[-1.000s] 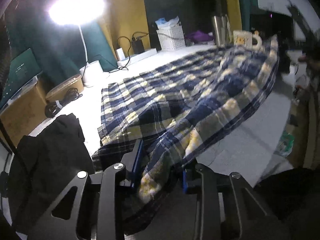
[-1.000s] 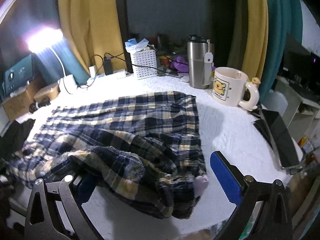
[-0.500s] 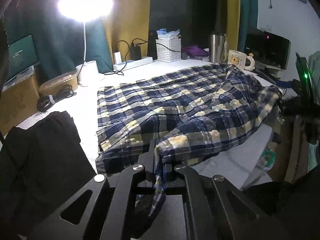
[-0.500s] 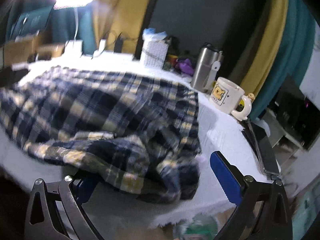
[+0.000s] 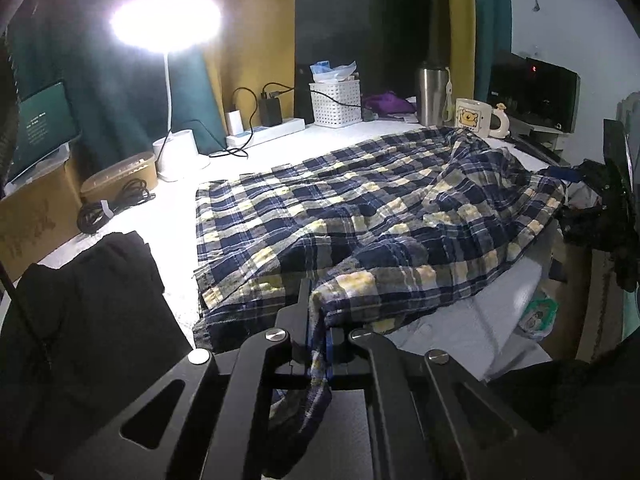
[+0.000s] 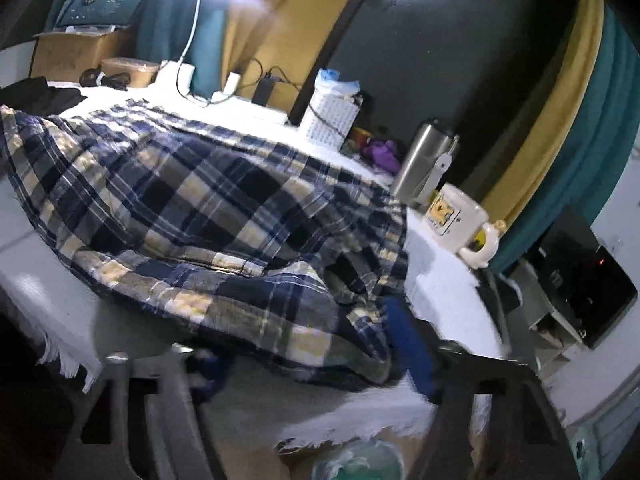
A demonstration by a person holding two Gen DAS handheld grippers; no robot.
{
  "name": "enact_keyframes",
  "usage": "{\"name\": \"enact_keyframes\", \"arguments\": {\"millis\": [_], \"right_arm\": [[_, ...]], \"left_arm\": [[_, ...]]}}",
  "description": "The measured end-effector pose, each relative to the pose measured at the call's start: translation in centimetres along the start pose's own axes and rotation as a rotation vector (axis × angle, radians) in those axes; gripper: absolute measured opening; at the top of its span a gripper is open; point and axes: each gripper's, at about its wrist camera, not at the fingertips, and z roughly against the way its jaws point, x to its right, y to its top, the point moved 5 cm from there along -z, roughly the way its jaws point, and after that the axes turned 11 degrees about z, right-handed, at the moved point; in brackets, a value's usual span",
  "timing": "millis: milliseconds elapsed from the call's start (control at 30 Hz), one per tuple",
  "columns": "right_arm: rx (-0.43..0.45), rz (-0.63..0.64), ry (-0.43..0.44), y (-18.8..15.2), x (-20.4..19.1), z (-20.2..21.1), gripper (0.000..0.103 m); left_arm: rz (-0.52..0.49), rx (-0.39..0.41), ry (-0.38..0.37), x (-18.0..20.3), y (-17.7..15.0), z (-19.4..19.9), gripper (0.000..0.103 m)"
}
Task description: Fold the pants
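Pants (image 5: 360,208) on table (image 5: 168,216), mug (image 5: 474,118) behind, lamp (image 5: 166,24) far left

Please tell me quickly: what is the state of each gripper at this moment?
Left gripper: shut on the plaid pants.
Right gripper: jaws have just been closing around the pants' edge; a firm grip cannot be told.

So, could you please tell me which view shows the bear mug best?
The left wrist view: the bear mug stands upright, sharp, its print legible. The right wrist view shows it closer but tilted and blurred.
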Motion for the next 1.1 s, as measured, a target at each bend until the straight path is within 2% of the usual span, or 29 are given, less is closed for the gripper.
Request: {"name": "enact_keyframes", "arguments": {"millis": [133, 200, 333, 433, 467, 633, 900, 1100], "right_arm": [[-0.036, -0.033, 0.048, -0.9, -0.3, -1.4, 0.048], [-0.038, -0.082, 0.071, -1.6, 0.6, -1.4, 0.036], [-0.042, -0.071, 0.049, -2.0, 0.8, -1.1, 0.031], [-0.049, -0.127, 0.057, -2.3, 1.7, -0.6, 0.018], [-0.045, -0.172, 0.059, -2.2, 2.6, -0.2, 0.017], [-0.02, -0.241, 0.058, -2.0, 4.5, 1.1, 0.014], [0.065, -0.337, -0.001, -0.9, 8.4, 4.9, 0.012], [0.118, -0.362, -0.024, -0.1, 9.9, 7.2, 0.008]], "left_arm": [[-0.023, 0.003, 0.011, 0.1, -0.3, -0.4, 0.003], [-0.02, 0.0, 0.011, 0.0, -0.4, -0.6, 0.003], [-0.037, 0.004, 0.008, 0.4, -0.3, -0.4, 0.003], [-0.054, 0.025, -0.002, 1.1, 0.4, 0.5, 0.003], [-0.061, 0.034, -0.004, 1.3, 0.7, 0.8, 0.003], [-0.084, 0.085, -0.014, 2.5, 2.5, 3.1, 0.003], [-0.115, 0.177, -0.063, 5.2, 5.8, 7.1, 0.003], [-0.13, 0.21, -0.093, 6.3, 7.1, 9.9, 0.003]]}}
